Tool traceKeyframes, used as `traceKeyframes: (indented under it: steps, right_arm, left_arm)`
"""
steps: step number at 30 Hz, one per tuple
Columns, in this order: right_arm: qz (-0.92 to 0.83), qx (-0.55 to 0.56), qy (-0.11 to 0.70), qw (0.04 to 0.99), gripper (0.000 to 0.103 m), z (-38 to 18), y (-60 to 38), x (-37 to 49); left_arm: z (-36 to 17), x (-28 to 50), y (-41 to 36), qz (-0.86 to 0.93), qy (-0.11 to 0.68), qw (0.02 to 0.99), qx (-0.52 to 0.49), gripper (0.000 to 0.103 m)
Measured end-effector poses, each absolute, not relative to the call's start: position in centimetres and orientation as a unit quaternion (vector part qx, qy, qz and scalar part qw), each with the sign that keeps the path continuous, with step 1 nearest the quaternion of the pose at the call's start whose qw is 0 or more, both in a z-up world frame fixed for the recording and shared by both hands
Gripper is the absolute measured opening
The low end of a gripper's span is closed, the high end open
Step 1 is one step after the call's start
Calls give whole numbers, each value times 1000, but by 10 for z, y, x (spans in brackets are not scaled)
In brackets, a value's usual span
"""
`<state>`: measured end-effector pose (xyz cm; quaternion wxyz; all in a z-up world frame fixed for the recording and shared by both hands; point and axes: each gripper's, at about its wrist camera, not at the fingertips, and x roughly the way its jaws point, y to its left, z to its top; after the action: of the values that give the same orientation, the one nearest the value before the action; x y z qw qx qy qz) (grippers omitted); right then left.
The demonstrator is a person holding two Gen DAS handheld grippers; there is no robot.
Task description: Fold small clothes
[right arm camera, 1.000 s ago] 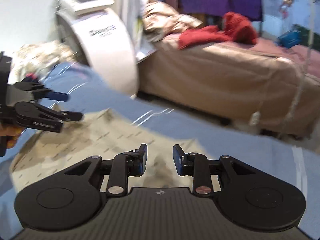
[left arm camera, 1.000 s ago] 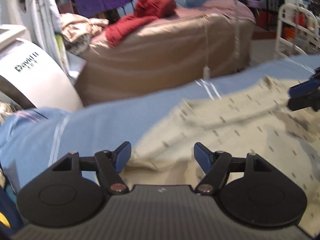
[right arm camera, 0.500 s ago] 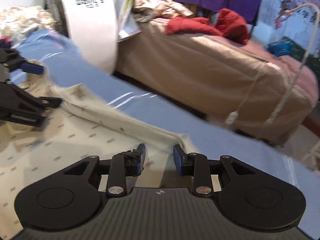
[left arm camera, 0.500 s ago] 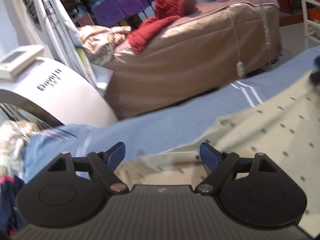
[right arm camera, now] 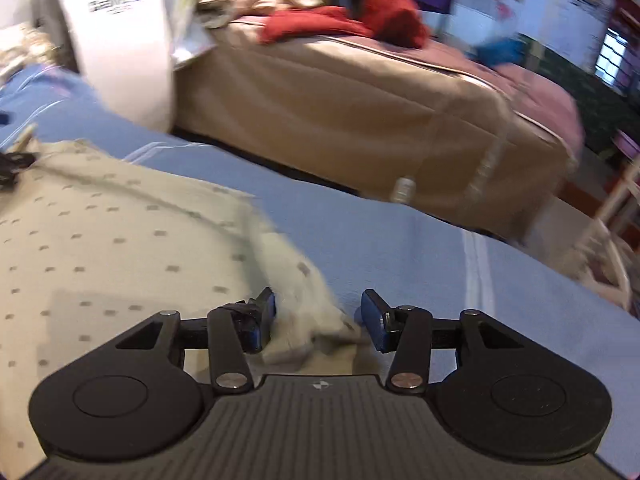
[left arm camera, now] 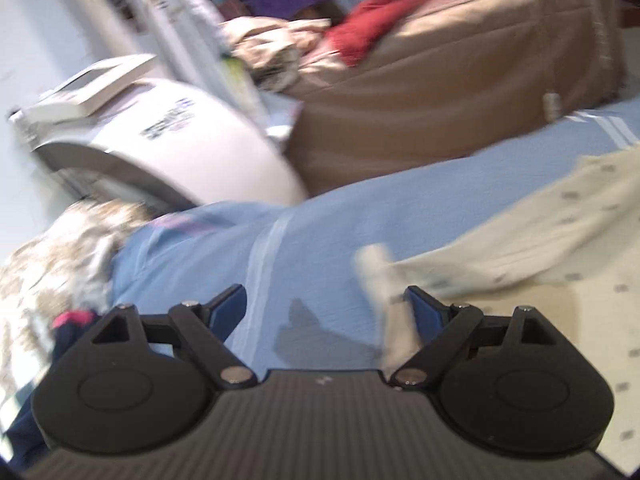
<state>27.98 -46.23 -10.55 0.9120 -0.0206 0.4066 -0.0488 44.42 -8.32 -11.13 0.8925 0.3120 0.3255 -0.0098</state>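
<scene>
A cream garment with small grey dots [right arm camera: 100, 240] lies spread on the blue sheet [right arm camera: 380, 240]. My right gripper [right arm camera: 319, 320] hangs over its near right corner. Its jaws are opening, and the bunched corner [right arm camera: 316, 332] lies loose between them with neither pad pressing on it. In the left wrist view the same garment [left arm camera: 540, 232] fills the right side. My left gripper [left arm camera: 326, 312] is over the blue sheet [left arm camera: 320, 216] with its jaws opening. A blurred cloth corner [left arm camera: 380, 280] lies just inside its right finger, not pinched.
Beyond the sheet stand a white rounded machine [left arm camera: 168, 148] and a brown-covered bed [left arm camera: 440, 92] with red clothes [left arm camera: 372, 28] on it. A patterned fabric pile [left arm camera: 52, 248] lies at the left. A white rack [right arm camera: 612, 216] stands at the far right.
Both jaws have spread wider, and the right ones have let go of the garment corner. The left view has swung left, so the garment now sits at its right.
</scene>
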Motion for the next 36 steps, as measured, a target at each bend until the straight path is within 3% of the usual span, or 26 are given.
traceKeyframes:
  steps: [2, 3, 9, 15, 19, 24, 26, 28, 29, 31, 32, 33, 36]
  right_arm:
    - [-68, 19, 390, 918, 93, -97, -480, 269]
    - [-77, 34, 384, 919, 103, -92, -488, 263]
    - [-78, 85, 387, 915, 103, -81, -519, 240]
    - [-30, 213, 392, 895, 103, -95, -529, 221]
    - [-9, 225, 409, 884, 103, -99, -521, 212]
    - [-3, 251, 406, 879, 103, -98, -528, 199]
    - [-5, 255, 404, 878, 103, -98, -532, 194]
    - [-2, 257, 405, 878, 103, -99, -535, 191]
    - [1, 258, 405, 877, 103, -99, -536, 190]
    - [8, 262, 404, 876, 103, -101, -537, 190]
    - [11, 264, 403, 876, 103, -102, -538, 191]
    - [13, 266, 402, 876, 103, -104, -539, 192]
    - [32, 285, 402, 869, 103, -111, -540, 200]
  left_arm:
    - [-96, 440, -58, 11, 328, 903, 276, 91]
    - [-89, 434, -47, 12, 328, 909, 257, 92]
    - [-63, 345, -39, -91, 340, 918, 181, 93]
    - [-56, 205, -143, -319, 324, 866, 210, 93]
    - [-63, 133, -226, -402, 285, 832, 256, 92]
    - [-79, 92, -294, -418, 231, 819, 317, 78]
    - [-90, 85, -313, -409, 232, 810, 351, 65]
    - [-98, 78, -322, -411, 238, 799, 367, 45]
    - [-100, 74, -323, -411, 233, 797, 376, 44]
    - [-98, 63, -318, -418, 212, 796, 383, 49]
    - [-99, 60, -317, -421, 204, 794, 388, 62]
    - [-102, 57, -319, -416, 194, 792, 403, 66]
    - [-110, 61, -328, -416, 177, 785, 423, 68]
